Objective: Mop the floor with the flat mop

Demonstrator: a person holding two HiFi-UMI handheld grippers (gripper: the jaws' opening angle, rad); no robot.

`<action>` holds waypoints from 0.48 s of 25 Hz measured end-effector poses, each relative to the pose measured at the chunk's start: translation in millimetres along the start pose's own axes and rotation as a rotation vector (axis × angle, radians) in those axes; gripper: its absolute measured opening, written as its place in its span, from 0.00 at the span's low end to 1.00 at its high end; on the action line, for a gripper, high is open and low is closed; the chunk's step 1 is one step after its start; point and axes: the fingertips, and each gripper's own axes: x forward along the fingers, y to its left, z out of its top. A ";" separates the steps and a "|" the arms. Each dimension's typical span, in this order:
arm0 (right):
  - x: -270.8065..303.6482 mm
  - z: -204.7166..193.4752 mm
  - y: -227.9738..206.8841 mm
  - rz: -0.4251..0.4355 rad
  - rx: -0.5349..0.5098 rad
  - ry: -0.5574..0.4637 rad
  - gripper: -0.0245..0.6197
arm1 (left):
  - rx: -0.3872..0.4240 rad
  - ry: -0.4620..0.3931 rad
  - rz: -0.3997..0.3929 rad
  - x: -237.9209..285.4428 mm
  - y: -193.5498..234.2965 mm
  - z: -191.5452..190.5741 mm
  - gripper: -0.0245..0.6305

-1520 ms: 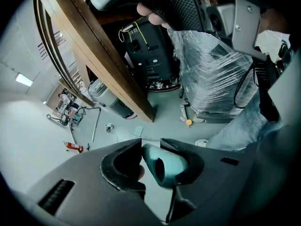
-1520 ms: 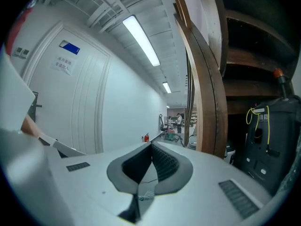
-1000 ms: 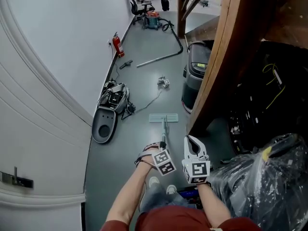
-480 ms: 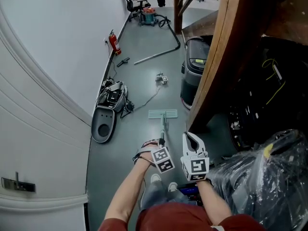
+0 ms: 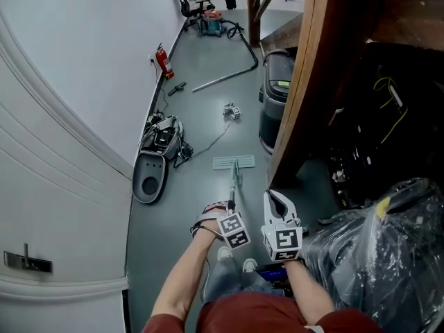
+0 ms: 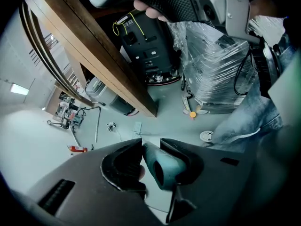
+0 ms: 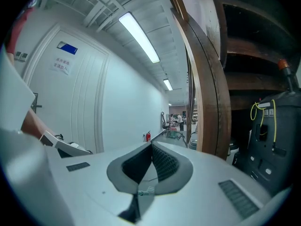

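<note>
Since the left gripper (image 5: 228, 212) is clamped on the teal grip end of the mop handle (image 6: 162, 166), the whole stroke depends on that one hold. The pad (image 5: 234, 162) lies flat on the floor (image 5: 201, 116) straight ahead of its jaws, near the foot of the wooden beam (image 5: 298, 116).

I judge it best to push and draw along the handle's own line with the pad flat. The pad should be steered left of the beam's foot and clear of the cable (image 5: 211, 144) ahead to the left.

The right gripper (image 5: 275, 200), just beside the left one, has its jaws together on nothing. Bringing it onto the shaft further down would likely steady the sweep.

Counted:
- one mop
- two grippers
- two shoes (image 5: 223, 258) below the grippers
- one bin (image 5: 276, 109) ahead to the right
- one extinguisher (image 5: 165, 63) far ahead to the left
- one loose tube (image 5: 222, 82) beyond the pad
- one wrapped bundle (image 5: 374, 255) to the right
</note>
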 end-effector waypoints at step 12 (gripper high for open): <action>-62.3 -3.6 23.8 -0.006 0.014 -0.008 0.07 | -0.017 0.013 -0.011 -39.9 -62.3 -8.7 0.24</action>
